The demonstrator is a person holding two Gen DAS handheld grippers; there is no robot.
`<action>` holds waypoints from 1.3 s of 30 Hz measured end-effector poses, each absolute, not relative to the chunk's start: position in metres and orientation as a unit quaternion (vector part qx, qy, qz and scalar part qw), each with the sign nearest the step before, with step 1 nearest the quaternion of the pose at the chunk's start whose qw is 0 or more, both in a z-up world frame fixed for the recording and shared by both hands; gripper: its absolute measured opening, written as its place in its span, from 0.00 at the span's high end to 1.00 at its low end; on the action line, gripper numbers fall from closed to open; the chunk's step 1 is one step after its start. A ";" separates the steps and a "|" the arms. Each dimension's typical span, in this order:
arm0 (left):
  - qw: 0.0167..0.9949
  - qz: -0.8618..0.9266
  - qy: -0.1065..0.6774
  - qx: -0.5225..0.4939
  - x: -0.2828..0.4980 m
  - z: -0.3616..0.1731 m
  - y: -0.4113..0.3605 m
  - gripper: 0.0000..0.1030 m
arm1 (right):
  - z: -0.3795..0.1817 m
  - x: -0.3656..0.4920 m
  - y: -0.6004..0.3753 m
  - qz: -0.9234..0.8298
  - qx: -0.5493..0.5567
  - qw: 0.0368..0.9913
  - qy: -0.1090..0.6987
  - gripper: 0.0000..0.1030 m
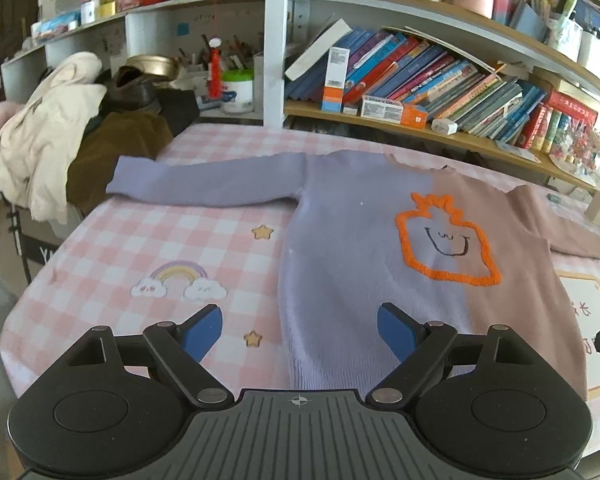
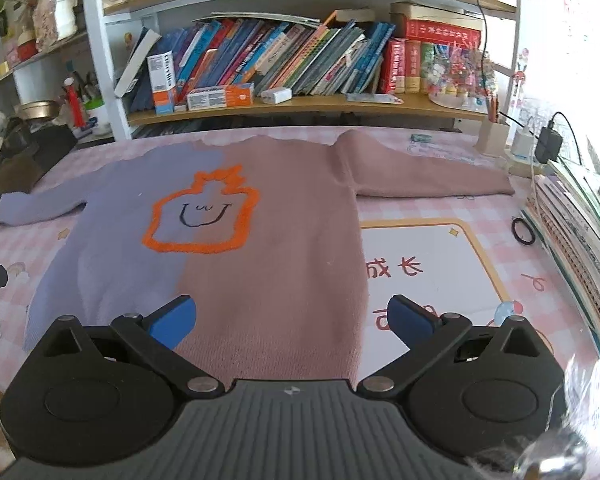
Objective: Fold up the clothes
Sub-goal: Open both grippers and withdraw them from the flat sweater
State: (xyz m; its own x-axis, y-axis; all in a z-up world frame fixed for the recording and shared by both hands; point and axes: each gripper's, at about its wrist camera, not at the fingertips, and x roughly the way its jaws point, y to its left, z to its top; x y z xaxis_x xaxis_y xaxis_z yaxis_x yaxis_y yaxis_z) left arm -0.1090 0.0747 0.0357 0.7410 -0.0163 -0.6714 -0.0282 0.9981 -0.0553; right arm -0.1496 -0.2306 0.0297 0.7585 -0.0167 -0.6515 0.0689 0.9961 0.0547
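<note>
Cluttered study corner, daylight from the right.
Wooden bookshelves (image 2: pixel 300 104) packed with leaning books (image 2: pixel 284 60) line the counter's (image 1: pixel 140 248) far edge; white upright post (image 1: pixel 275 40); pink-checked cover.

Each handheld tool, the left gripper (image 1: pixel 299 334) and the right gripper (image 2: pixel 292 318), has a ribbed dark grey body. Matte black linkage arms with silver pivot screws and triangular cut-outs reach forward from round black housings, ending in blue pads (image 1: pixel 202 332). A small crosshair mark sits mid-body.

"成长" on desk mat (image 2: pixel 432 272)
</note>
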 end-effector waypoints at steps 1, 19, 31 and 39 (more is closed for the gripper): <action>0.933 0.002 0.359 -0.029 -0.108 0.036 0.074 0.15 | 0.030 -0.150 -0.232 -0.026 0.039 0.937 0.346 0.00; 0.923 0.030 0.378 -0.070 -0.110 0.026 0.102 0.14 | 0.015 -0.140 -0.239 -0.016 0.036 0.928 0.371 0.00; 0.909 -0.019 0.394 -0.137 -0.076 0.026 0.131 0.09 | 0.016 -0.113 -0.210 -0.003 0.040 0.923 0.383 0.00; 0.926 0.019 0.351 -0.134 -0.029 0.035 0.171 0.09 | 0.027 -0.086 -0.188 -0.024 0.039 0.931 0.361 0.00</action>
